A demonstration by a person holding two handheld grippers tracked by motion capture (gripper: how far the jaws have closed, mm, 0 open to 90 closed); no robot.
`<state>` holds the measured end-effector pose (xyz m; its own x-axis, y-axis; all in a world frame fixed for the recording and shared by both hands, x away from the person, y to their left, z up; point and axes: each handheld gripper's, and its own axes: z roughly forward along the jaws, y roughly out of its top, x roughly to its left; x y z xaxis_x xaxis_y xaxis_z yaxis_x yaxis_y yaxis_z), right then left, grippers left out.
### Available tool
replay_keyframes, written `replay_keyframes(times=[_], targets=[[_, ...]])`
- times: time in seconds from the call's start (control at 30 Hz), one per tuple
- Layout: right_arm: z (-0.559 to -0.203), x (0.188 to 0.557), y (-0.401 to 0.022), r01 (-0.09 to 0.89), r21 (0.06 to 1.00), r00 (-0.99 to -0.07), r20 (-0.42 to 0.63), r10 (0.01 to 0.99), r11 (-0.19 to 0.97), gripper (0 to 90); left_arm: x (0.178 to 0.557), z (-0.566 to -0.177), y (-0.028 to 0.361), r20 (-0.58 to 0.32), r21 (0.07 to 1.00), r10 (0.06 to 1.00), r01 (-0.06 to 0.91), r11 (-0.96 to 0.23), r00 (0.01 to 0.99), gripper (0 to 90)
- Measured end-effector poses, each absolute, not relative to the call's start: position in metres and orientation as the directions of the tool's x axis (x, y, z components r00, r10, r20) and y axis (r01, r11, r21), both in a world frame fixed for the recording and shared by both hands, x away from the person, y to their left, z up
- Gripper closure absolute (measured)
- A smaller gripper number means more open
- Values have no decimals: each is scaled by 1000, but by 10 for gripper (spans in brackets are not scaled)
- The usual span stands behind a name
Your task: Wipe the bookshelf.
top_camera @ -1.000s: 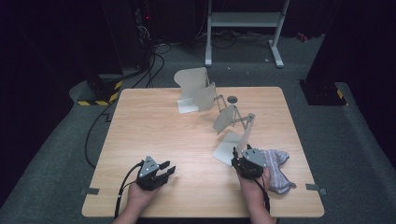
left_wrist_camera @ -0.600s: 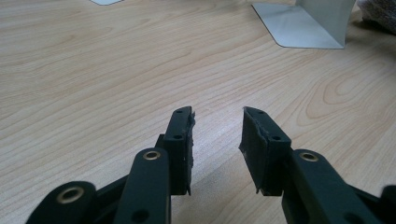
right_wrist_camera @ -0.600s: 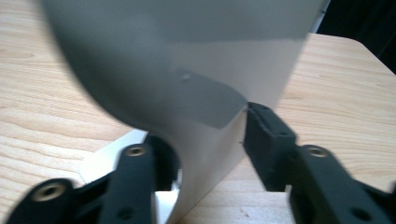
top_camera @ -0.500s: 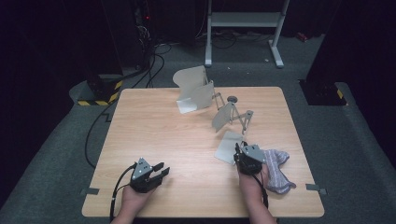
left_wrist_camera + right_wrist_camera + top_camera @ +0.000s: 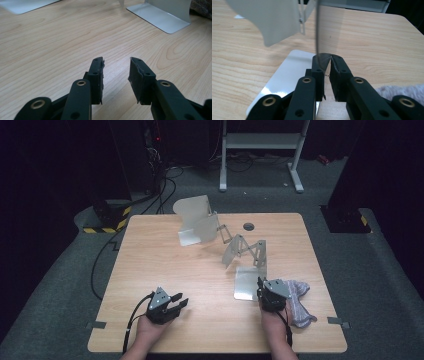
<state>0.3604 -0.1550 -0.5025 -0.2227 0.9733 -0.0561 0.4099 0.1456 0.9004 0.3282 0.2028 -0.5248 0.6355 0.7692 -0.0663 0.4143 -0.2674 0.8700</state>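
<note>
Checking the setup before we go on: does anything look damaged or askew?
The pads of the left claw look chipped and ragged at their tips. The grey cloth lies crumpled at the table's right edge.

high view: overhead, facing forward-down on the table [image 5: 150,245]
gripper views: low, close, both catching the metal stand [image 5: 162,15] [image 5: 279,17]

glossy metal stand [image 5: 250,282], fuzzy cloth [image 5: 298,300]

On the wooden table [image 5: 165,265], the right gripper [image 5: 270,292], its jaws just closing, sits at the near end of the folding metal stand [image 5: 245,257], a grey cloth [image 5: 298,300] just right of it, the left gripper [image 5: 167,304] well left.
</note>
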Motion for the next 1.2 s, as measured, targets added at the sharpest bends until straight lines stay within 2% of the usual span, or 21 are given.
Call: replay_keyframes(times=[0.2,0.5,0.63,0.77,0.9,1.03,1.2], targets=[[-503,352,-169,409,905,-212,-32,977,119,897,334,-525,190,-52,867,746,401,-295,663,634],[-504,346,-176,405,908,-200,-24,979,105,898,335,-523,190,-39,870,751,393,-299,659,620],[-504,347,-176,404,908,-208,-30,978,113,895,332,-520,201,10,870,802,391,-302,597,599],[-503,349,-173,407,907,-213,-26,977,113,893,332,-517,227,21,877,883,415,-242,470,579],[-503,351,-170,408,905,-219,-30,975,120,888,336,-511,255,15,888,941,428,-169,339,468],[-503,352,-167,406,904,-228,-40,973,132,883,352,-505,268,-18,895,956,431,-115,294,410],[-503,351,-164,404,904,-236,-44,971,139,882,372,-496,263,18,897,951,416,-152,307,387]])
